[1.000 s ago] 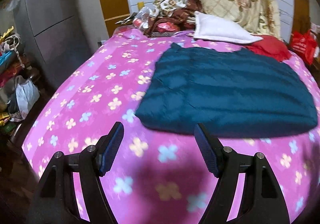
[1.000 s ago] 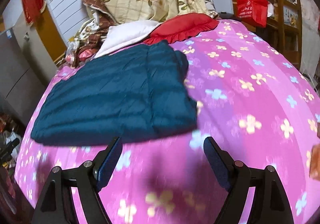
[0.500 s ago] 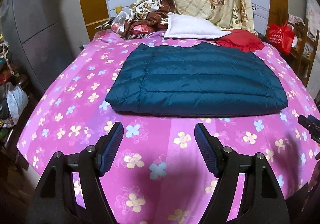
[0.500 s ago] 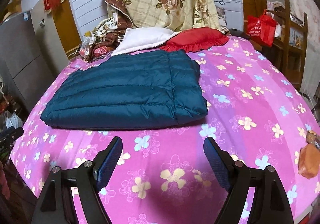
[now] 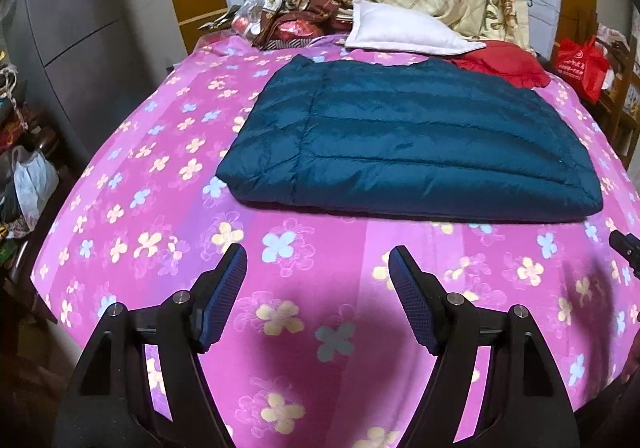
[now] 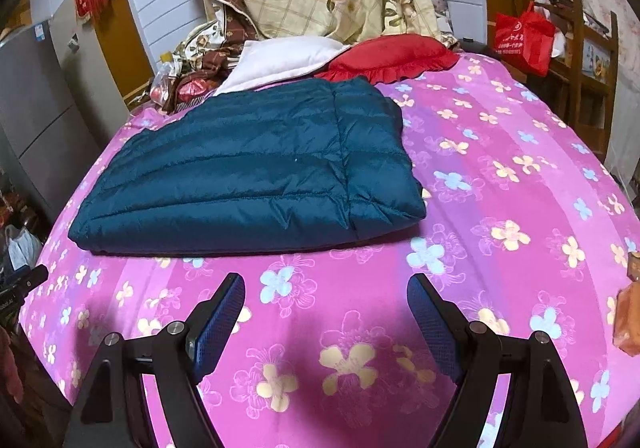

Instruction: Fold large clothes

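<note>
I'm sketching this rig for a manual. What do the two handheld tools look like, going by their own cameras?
Both look alike. The left tool and right tool each have two black plastic fingers shaped like open triangular frames, with round silver pins at the joints. Each finger ends in a long blue pad with a fine textured surface. No cables, markings or sleeves show.

Folded jacket [image 5: 404, 143] lies flat on bed [image 5: 160, 183]. Pillows [image 5: 404, 33] behind it; both tongs before it, apart.
</note>
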Demonstrator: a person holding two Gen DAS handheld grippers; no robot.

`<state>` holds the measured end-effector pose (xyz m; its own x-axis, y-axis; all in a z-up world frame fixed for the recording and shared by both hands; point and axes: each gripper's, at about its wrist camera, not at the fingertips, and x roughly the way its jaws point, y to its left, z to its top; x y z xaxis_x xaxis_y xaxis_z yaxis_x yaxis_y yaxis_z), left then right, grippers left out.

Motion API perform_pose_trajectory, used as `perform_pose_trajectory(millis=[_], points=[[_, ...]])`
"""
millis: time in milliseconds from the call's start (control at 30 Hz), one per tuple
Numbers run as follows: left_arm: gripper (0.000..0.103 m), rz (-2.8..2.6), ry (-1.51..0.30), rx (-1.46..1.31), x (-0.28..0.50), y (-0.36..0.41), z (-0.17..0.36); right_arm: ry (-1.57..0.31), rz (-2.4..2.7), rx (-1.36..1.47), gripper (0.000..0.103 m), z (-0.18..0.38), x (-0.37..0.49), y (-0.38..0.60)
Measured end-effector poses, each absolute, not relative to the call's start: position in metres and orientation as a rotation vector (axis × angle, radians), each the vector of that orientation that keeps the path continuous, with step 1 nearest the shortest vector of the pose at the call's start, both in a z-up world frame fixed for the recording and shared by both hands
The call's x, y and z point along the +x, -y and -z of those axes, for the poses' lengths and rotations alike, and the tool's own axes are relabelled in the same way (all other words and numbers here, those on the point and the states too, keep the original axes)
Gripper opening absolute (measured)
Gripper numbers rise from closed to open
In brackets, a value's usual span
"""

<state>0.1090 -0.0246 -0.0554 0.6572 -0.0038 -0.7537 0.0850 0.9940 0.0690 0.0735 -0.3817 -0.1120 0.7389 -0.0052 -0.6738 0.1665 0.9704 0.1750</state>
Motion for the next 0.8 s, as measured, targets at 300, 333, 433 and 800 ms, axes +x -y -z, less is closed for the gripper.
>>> perform_pose_trajectory(millis=[300, 333, 433, 800], points=[[0.074, 0.016, -0.886, 0.078, 0.122, 0.013, 0.069, -0.750, 0.082, 0.227, 0.081, 0.120, 0.086, 0.376], [0.074, 0.016, -0.890, 0.075, 0.123, 0.013, 0.071, -0.749, 0.081, 0.227, 0.081, 0.120, 0.087, 0.376], [0.074, 0.015, -0.899, 0.073, 0.127, 0.012, 0.075, -0.742, 0.083, 0.230, 0.081, 0.119, 0.089, 0.378], [0.074, 0.076, -0.867, -0.056, 0.153, -0.015, 0.068, -0.707, 0.084, 0.286, 0.081, 0.097, 0.111, 0.419]])
